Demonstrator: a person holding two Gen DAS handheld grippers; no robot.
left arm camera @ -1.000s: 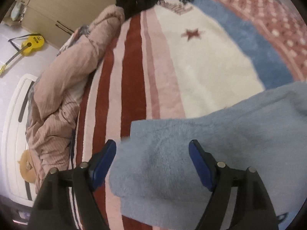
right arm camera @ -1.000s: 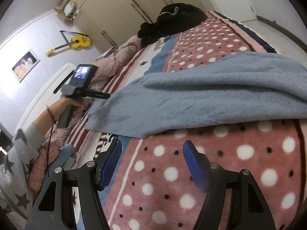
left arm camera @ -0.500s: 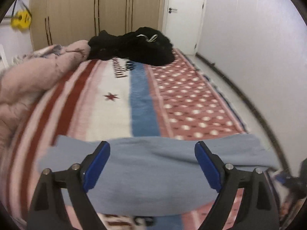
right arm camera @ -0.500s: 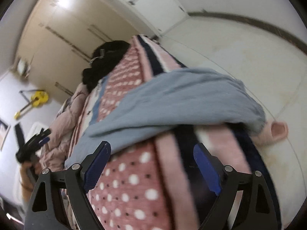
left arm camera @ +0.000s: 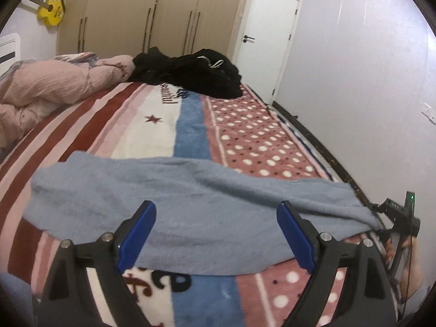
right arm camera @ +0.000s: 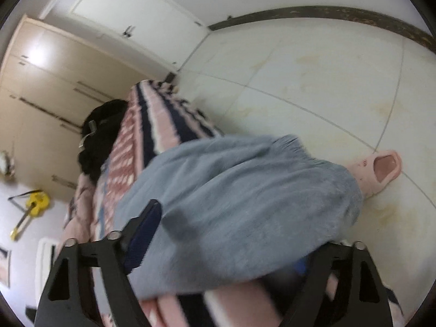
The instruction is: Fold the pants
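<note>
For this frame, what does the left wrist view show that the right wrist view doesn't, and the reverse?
Only the left wrist view shows the pink duvet and the right gripper by the bed's edge. Only the right wrist view shows the pink slipper on the floor. Both show the blue pants, black clothes, yellow guitar and wardrobe.

Fuzzy light-blue pants [left arm camera: 190, 207], spread flat across the bed, waistband end overhanging its edge
</note>
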